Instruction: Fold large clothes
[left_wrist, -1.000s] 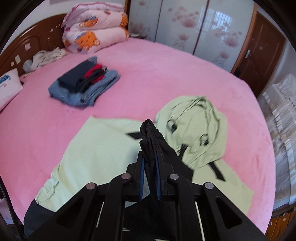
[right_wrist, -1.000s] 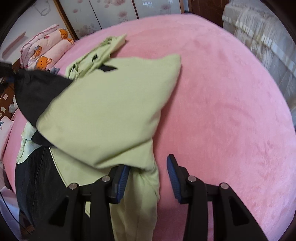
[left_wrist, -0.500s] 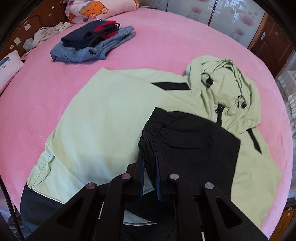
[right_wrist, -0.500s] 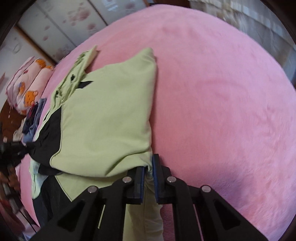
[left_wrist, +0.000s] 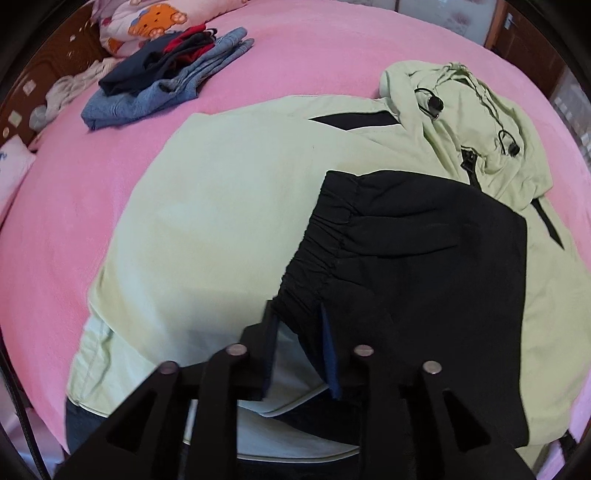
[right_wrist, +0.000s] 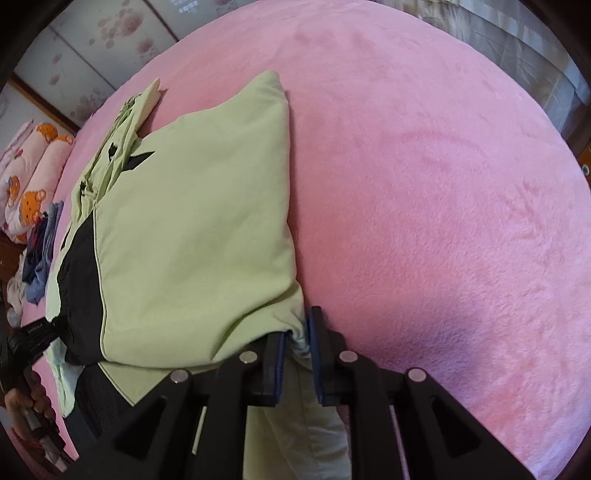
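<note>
Left wrist view first: the left tongs (left_wrist: 297, 343) point steeply down at the jacket (left_wrist: 229, 206), which lies spread on the pink bed (left_wrist: 332, 48). The black sleeve (left_wrist: 417, 266) is folded across the chest, running from its gathered cuff (left_wrist: 317, 251) right at the tong tips off to the right and toward the camera. The jaws have just been opening; they're parted a bit with the cuff's corner between them, and the pads don't look to be pressing it anymore. Hood (left_wrist: 469, 122) sits at the far end, so the jacket's long axis runs away from the tongs. A folded clothes pile (left_wrist: 166, 77) is well apart, top left.

Right wrist view: the right tongs (right_wrist: 297, 334) sit at the jacket's (right_wrist: 192, 221) near right corner, where the side folds over. Jaws are narrow, just nudged open slightly, with a bunched bit of pale green fabric between them; looks still pinched to me. The jacket stretches up and left from here, bare bed (right_wrist: 424, 184) to the right. My guess is the right hand is the one placed to take the next fold, pulling that edge leftward across.
</note>
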